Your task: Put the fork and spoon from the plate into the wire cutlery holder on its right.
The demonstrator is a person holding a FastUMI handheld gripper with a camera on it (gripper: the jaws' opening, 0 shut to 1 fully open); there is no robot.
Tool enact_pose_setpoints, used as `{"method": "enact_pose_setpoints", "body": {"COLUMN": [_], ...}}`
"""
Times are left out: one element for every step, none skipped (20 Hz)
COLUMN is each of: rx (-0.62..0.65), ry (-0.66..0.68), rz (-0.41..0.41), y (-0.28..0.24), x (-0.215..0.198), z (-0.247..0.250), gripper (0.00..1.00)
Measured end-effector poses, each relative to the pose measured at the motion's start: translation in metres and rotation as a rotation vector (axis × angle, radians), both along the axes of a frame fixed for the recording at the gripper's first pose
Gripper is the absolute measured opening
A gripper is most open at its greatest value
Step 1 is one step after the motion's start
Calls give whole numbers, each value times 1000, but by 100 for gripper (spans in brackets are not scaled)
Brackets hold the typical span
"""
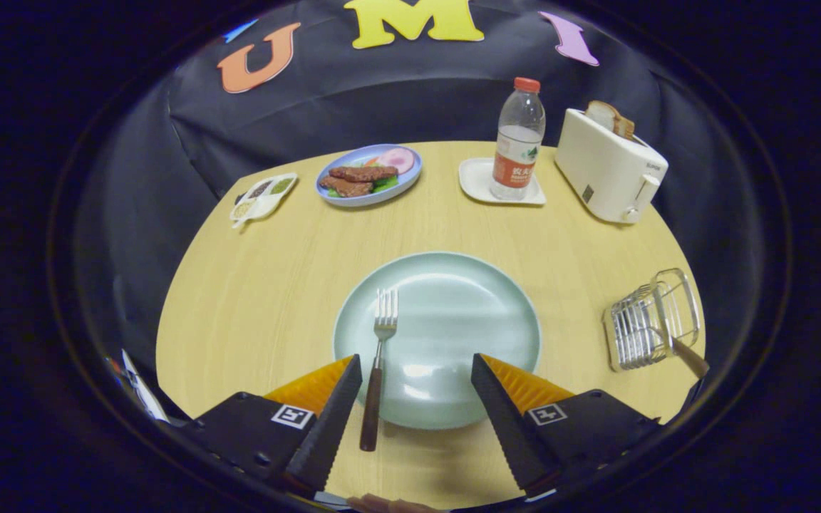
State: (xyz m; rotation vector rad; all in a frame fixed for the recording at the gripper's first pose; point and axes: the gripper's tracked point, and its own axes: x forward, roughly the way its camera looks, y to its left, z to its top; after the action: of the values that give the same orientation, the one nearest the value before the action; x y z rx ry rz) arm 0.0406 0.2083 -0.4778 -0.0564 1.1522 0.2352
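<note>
A pale green plate (467,299) lies on the wooden table just ahead of my fingers. A fork (376,363) with a dark brown handle rests on the plate's left part, tines pointing away, its handle hanging over the near rim close to my left finger. My gripper (417,363) stands open above the plate's near edge, and nothing is between the fingers except the fork's handle at the left. The wire cutlery holder (649,320) sits to the right of the plate, with a brown-handled utensil (688,356) leaning out of it.
Beyond the plate stand a blue plate of meat and vegetables (369,174), a small divided sauce dish (262,196), a water bottle (517,139) on a white coaster tray (478,182), and a white toaster (610,164) holding bread. Bare table lies left of the plate.
</note>
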Motion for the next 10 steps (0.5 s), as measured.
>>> {"method": "enact_pose_setpoints", "body": {"rx": [-2, -2, -8, -19, -15, -10, -13, -16, -15, -23], "ry": [11, 21, 24, 23, 24, 26, 26, 29, 37, 46], "rz": [-4, -5, -5, -10, -11, -14, -17, -22, -27, -33], "y": [4, 7, 10, 11, 15, 19, 20, 21, 22, 21], "x": [-2, -4, -4, -3, -2, -3, -2, -2, -3, -5], "z": [-5, -10, -13, -17, -18, -21, -23, -28, -32, -36], "gripper": [93, 92, 91, 92, 89, 83, 83, 83, 75, 66]}}
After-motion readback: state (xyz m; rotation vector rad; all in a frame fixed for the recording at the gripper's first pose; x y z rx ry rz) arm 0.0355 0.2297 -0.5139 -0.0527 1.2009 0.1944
